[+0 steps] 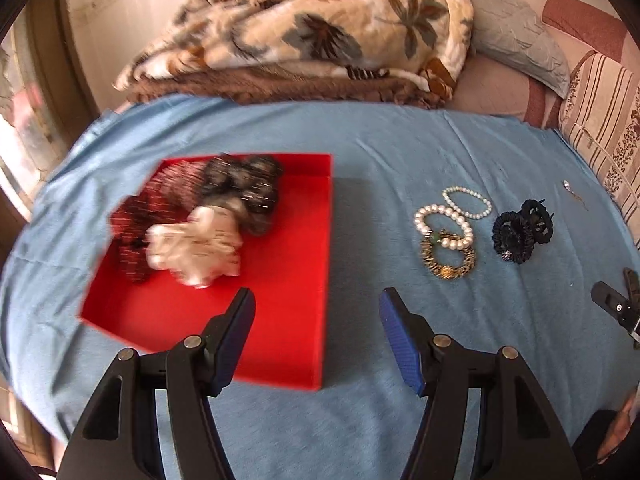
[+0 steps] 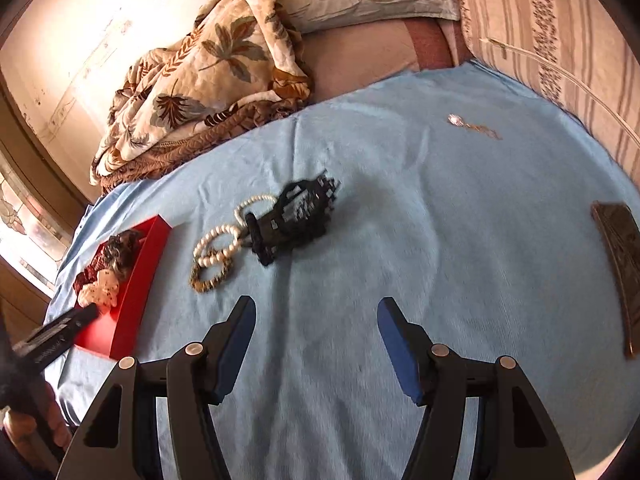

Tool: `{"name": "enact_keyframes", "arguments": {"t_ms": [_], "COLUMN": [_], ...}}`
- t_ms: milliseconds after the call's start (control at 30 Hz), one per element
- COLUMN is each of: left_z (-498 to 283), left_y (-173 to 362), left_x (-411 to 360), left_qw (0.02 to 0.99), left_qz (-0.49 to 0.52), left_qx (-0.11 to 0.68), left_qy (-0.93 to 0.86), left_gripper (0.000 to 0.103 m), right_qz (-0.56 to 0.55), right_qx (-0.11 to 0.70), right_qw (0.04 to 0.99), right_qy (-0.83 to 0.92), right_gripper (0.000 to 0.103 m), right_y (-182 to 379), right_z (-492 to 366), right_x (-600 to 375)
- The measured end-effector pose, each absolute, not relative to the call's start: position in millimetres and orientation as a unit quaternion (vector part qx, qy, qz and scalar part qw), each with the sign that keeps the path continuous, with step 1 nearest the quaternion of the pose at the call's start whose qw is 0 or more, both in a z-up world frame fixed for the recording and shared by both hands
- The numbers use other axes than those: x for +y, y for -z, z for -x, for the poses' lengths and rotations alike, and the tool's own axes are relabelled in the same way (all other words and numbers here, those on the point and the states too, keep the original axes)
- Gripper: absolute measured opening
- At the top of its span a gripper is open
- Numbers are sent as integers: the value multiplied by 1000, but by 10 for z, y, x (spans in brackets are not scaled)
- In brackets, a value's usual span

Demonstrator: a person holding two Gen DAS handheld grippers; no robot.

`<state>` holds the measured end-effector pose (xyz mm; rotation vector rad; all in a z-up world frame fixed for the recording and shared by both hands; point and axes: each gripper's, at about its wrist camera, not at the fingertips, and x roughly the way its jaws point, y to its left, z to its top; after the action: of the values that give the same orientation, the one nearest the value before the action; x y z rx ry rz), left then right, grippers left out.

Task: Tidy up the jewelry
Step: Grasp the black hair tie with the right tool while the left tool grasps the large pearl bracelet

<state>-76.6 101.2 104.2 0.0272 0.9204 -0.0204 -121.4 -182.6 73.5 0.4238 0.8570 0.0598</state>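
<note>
Left wrist view: both tools, left point(image 1: 316, 336) and right point(image 2: 316, 340), spread and empty; white pearl bead bracelets point(image 1: 448, 220) lie on blue bedsheet point(image 1: 360, 420) beside shallow red cardboard tray point(image 1: 280, 280); approach low, pinch one strand only.

A light blue cloth point(image 1: 400, 152) covers the bed surface across the middle of both views. At its 12 o'clock edge lies a crumpled leaf-print blanket point(image 1: 320, 28) over a brown quilted throw point(image 1: 280, 90), with a grey-blue pillow point(image 1: 520, 44) towards 1 o'clock. A striped, flower-patterned cushion point(image 1: 600, 120) sits at 3 o'clock, and in the right wrist view a dark flat object point(image 2: 618, 268) rests on the cloth at 3 o'clock.
</note>
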Motion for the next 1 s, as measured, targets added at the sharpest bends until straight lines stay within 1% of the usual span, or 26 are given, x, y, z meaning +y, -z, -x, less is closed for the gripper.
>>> {"name": "enact_keyframes", "arguments": {"t_ms": [133, 333, 533, 567, 633, 700, 767, 800, 833, 867, 900, 933, 967, 1000], "left_z": [433, -16, -499, -565, -672, -715, -733, -739, -745, -746, -740, -728, -714, -701], "left_y": [-911, -758, -579, -537, -449, -432, -436, -437, -436, -436, -442, -447, -458, -477], "left_x": [806, 483, 366, 358, 339, 301, 238, 206, 181, 156, 136, 124, 123, 130], "left_qw": [885, 876, 861, 858, 848, 851, 851, 850, 847, 845, 846, 846, 847, 847], "left_qz": [5, -1, 11, 15, 23, 16, 5, 3, 4, 3, 1, 1, 3, 8], "left_qx": [464, 477, 500, 506, 521, 516, 515, 516, 520, 522, 520, 520, 520, 519], "left_qy": [43, 77, 88, 91, 96, 94, 101, 107, 114, 116, 115, 116, 114, 114], "left_gripper": [64, 62, 62, 61, 54, 54, 39, 20, 10, 9, 9, 9, 9, 9], "right_qz": [-204, -215, -235, -238, -245, -248, -248, -247, -246, -247, -248, -250, -248, -247], "right_qx": [412, 418, 422, 423, 424, 424, 423, 425, 427, 427, 428, 429, 431, 431], "right_qw": [887, 881, 875, 873, 871, 870, 870, 870, 869, 869, 868, 866, 866, 866], "right_qy": [-40, -48, -44, -43, -43, -42, -45, -46, -46, -46, -46, -52, -52, -51], "right_gripper": [68, 68, 68, 68, 68, 68, 68, 68, 68, 62, 49, 39, 21, 16], "right_y": [-739, -633, -502, -479, -441, -423, -404, -392, -375, -365, -356, -351, -355, -367], "right_z": [993, 667, 356, 314, 257, 221, 195, 181, 167, 158, 154, 146, 146, 154], "right_x": [-1815, -1799, -1835, -1839, -1848, -1847, -1839, -1840, -1842, -1852, -1864, -1878, -1891, -1909]}}
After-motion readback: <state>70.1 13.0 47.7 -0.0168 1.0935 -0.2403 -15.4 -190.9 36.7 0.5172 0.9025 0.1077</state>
